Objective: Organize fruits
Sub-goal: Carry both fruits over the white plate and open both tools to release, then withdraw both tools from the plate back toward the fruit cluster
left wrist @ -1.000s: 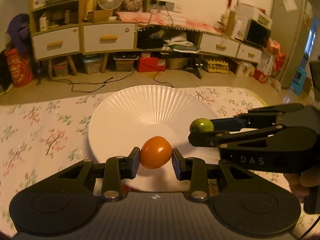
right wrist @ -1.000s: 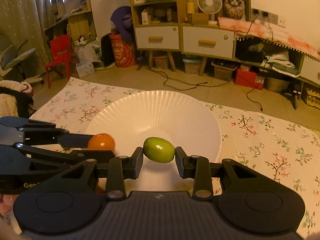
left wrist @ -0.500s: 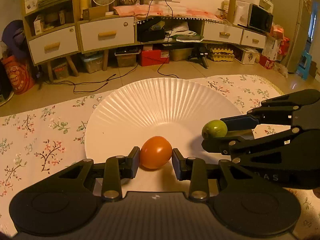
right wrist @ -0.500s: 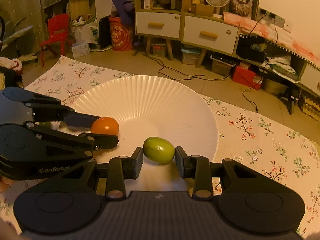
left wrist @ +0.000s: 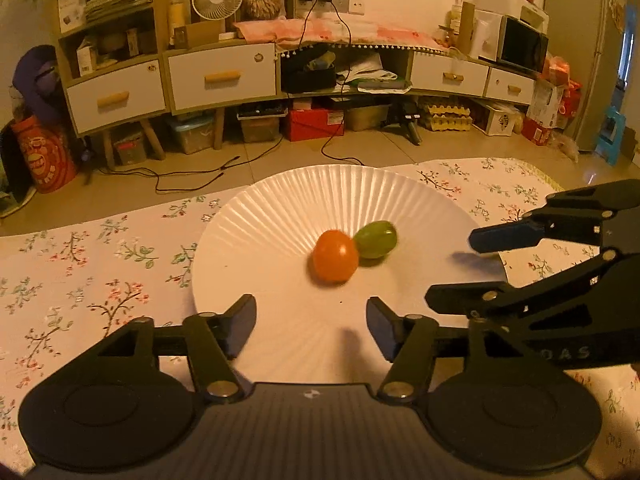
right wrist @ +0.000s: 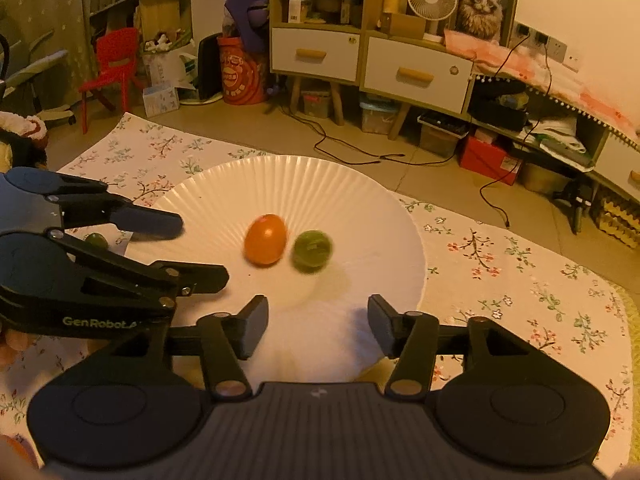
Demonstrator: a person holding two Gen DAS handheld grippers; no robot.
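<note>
An orange fruit and a green fruit lie side by side, touching, in the middle of a white ribbed plate. They also show in the right wrist view, the orange fruit left of the green fruit on the plate. My left gripper is open and empty, just behind the fruits. My right gripper is open and empty over the plate's near edge. Each gripper shows in the other's view, the right gripper and the left gripper.
The plate sits on a floral tablecloth. Another small green fruit lies on the cloth behind the left gripper. Beyond the table's far edge are floor, cabinets and a red chair.
Both grippers have opened and let go of their fruits, which now lie together on the plate. Both grippers have drawn back from the fruits.
</note>
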